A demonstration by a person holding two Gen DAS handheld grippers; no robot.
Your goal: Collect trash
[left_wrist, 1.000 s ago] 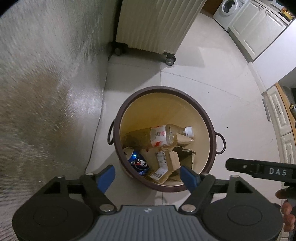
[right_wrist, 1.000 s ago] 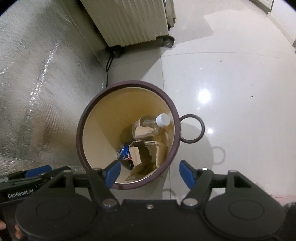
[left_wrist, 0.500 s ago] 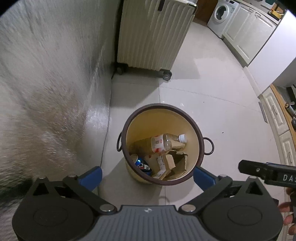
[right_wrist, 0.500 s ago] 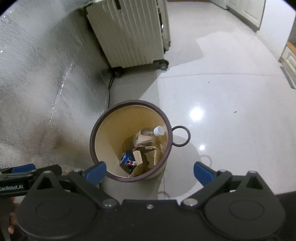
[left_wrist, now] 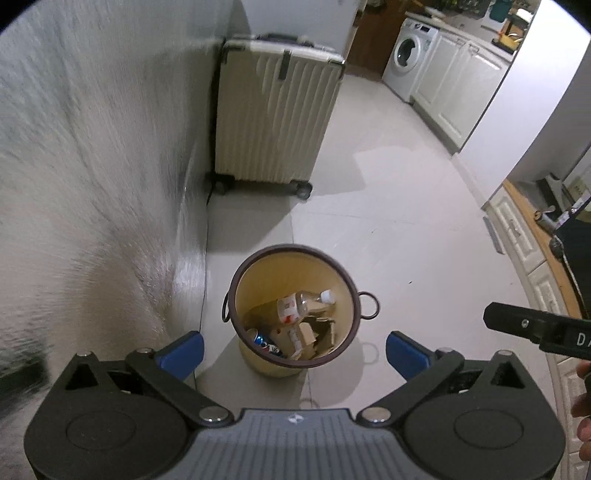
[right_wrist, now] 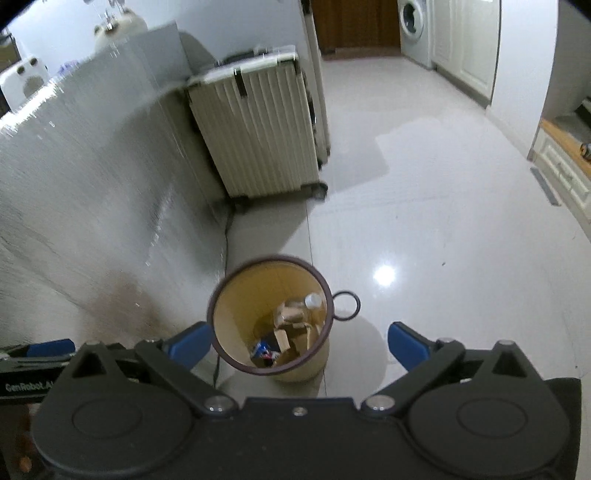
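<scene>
A tan waste bin [left_wrist: 258,280] [right_wrist: 243,299] with a dark brown rim and ring handles stands on the pale tiled floor. Inside lie a clear plastic bottle [left_wrist: 301,303] [right_wrist: 313,301] with a white cap, a blue drink can [left_wrist: 260,339] [right_wrist: 263,348] and cardboard pieces [left_wrist: 314,334] [right_wrist: 291,332]. My left gripper [left_wrist: 293,350] hangs high above the bin, open and empty. My right gripper [right_wrist: 297,343] is also well above it, jaws wide with nothing between them. The right gripper's black body shows at the right edge of the left wrist view.
A ribbed cream suitcase [left_wrist: 275,118] [right_wrist: 258,133] on wheels stands behind the bin. A silvery foil-covered surface [left_wrist: 92,166] [right_wrist: 85,173] runs along the left. White cabinets [left_wrist: 458,85] and a washing machine [left_wrist: 406,55] [right_wrist: 412,22] are at the far right. A cable [right_wrist: 225,236] runs down by the foil wall.
Both grippers have risen and drawn back from the bin, which now looks much smaller. Their jaws have spread wider. The trash stays in the bin.
</scene>
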